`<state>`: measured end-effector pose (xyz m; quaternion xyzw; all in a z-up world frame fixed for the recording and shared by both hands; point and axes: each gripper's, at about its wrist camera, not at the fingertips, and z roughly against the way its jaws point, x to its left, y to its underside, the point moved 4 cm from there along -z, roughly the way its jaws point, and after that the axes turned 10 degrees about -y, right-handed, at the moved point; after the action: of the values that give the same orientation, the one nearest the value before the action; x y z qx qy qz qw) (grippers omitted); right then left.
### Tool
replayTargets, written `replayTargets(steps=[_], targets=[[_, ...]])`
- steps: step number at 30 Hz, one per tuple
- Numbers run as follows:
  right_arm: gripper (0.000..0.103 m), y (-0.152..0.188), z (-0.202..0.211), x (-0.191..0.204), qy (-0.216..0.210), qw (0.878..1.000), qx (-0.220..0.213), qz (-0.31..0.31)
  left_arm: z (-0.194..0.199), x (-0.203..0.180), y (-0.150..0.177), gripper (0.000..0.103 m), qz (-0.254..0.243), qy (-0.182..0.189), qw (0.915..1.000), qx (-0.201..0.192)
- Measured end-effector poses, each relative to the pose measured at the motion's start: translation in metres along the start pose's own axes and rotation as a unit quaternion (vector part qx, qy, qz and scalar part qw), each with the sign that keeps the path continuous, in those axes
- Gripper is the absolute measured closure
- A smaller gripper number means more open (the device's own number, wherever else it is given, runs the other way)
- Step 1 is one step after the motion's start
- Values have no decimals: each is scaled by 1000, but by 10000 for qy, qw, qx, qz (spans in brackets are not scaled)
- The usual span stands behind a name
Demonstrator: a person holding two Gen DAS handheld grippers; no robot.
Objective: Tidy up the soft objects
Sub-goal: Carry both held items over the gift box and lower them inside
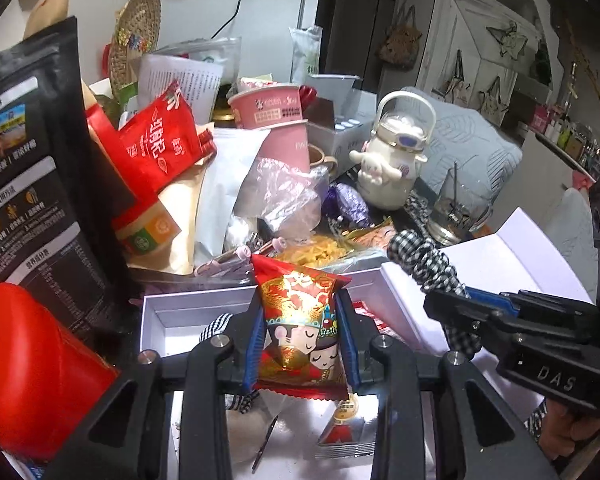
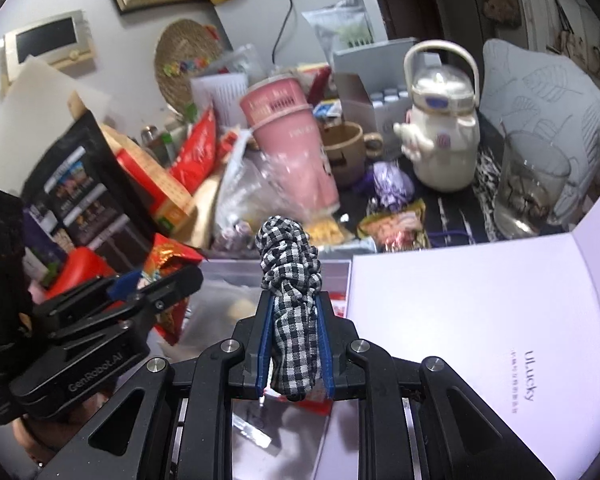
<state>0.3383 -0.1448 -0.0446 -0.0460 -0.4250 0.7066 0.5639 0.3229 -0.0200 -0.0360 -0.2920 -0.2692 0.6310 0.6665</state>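
Note:
My left gripper (image 1: 302, 312) is shut on a red and gold snack packet (image 1: 302, 320) with cartoon faces, held above an open white box (image 1: 188, 306). My right gripper (image 2: 294, 312) is shut on a black-and-white checked knotted cloth (image 2: 290, 276), held over the same box (image 2: 236, 270). In the left wrist view the right gripper (image 1: 452, 304) enters from the right with the cloth (image 1: 424, 258) sticking out of it. In the right wrist view the left gripper (image 2: 156, 280) shows at the left with the packet (image 2: 168, 258). Another small packet (image 1: 342, 428) lies in the box.
The box's white lid (image 2: 480, 320) stands open at the right. Behind the box is a crowded pile: a black pouch (image 1: 32, 168), red bags (image 1: 160, 140), pink cups (image 1: 276, 128), a white character kettle (image 1: 396, 160), a glass (image 1: 456, 208), a purple wrapped item (image 2: 392, 184) and a grey cushion (image 2: 548, 92).

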Motion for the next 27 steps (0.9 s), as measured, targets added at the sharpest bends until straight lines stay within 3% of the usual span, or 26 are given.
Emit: replayTargets(steps=[20,23,25,27], targets=[[81,17,-38,-2,256,9985,485,-13,-36,-1,16,71,-250,-524,9971,494],[75,16,-37,-1,348,9983,476,34,-42,-1,18,71,-269,-590,9959,635],[63,16,-35,-1,411,9981,462,46,-43,-1,18,71,-274,-618,9954,684],[58,14,-33,-1,444,9981,427,47,-42,-1,18,70,-277,-638,9950,720]])
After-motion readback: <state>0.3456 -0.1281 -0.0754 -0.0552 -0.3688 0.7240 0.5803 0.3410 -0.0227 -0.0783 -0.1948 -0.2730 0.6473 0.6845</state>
